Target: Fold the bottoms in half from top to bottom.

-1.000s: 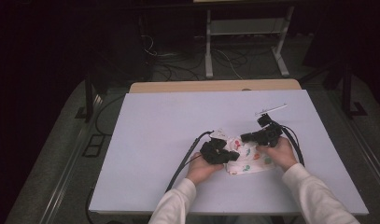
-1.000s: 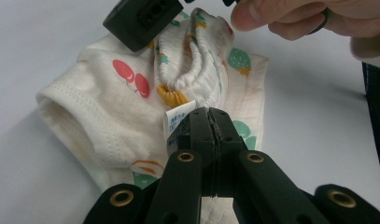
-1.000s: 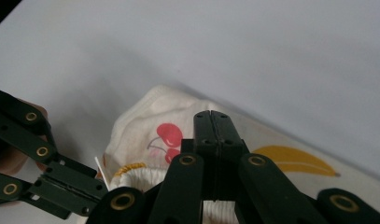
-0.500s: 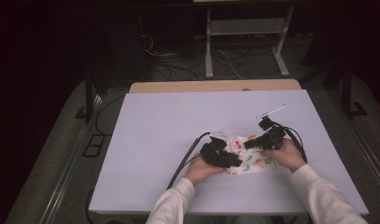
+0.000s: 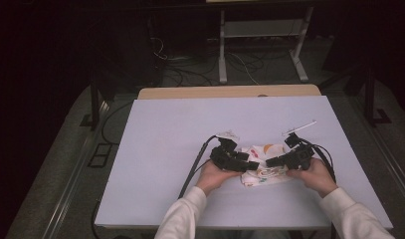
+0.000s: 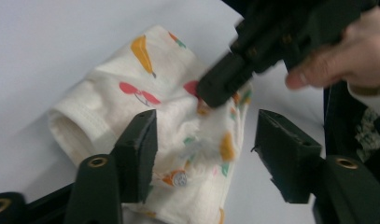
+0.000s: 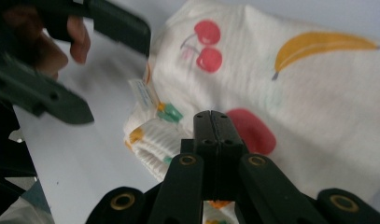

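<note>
Cloth lies bunched on table between both grippers. Left gripper jaws have just been opening, cloth released. Right gripper is closed, tips pressed onto cloth. Folding judged unfinished.

We noted a pale lilac surface abutting a wooden tabletop. Beyond stood a white metal stand; cables lay across the grey floor. The room was dark.
</note>
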Demonstrator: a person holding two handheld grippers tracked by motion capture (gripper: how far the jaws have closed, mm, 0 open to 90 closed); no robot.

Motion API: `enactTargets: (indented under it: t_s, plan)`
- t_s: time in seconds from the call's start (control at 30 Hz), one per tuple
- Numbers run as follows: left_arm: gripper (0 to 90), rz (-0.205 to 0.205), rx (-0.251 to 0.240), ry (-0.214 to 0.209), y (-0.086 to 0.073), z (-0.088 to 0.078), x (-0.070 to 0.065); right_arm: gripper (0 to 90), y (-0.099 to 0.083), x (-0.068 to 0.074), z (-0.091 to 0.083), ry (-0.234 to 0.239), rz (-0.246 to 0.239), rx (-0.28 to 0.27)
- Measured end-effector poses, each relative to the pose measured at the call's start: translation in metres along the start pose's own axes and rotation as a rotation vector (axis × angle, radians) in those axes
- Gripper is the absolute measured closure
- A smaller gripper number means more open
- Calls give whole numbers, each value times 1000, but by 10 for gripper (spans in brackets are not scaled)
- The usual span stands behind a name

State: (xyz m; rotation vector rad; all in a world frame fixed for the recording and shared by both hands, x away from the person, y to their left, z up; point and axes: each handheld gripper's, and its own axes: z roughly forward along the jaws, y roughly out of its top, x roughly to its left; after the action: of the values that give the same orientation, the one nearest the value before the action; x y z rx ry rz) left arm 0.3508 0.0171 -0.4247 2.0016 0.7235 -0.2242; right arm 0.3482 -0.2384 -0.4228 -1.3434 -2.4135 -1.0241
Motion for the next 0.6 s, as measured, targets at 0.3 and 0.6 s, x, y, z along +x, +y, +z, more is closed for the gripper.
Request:
enactTargets:
  t_s: [0.3, 0.6]
  plan:
    - [258, -55, -25, 30, 9, 2, 5, 886, -21, -1, 2, 29, 8, -9]
    - [227, -83, -42, 60, 16, 3, 11, 885, -28, -1, 8, 31, -29, -9]
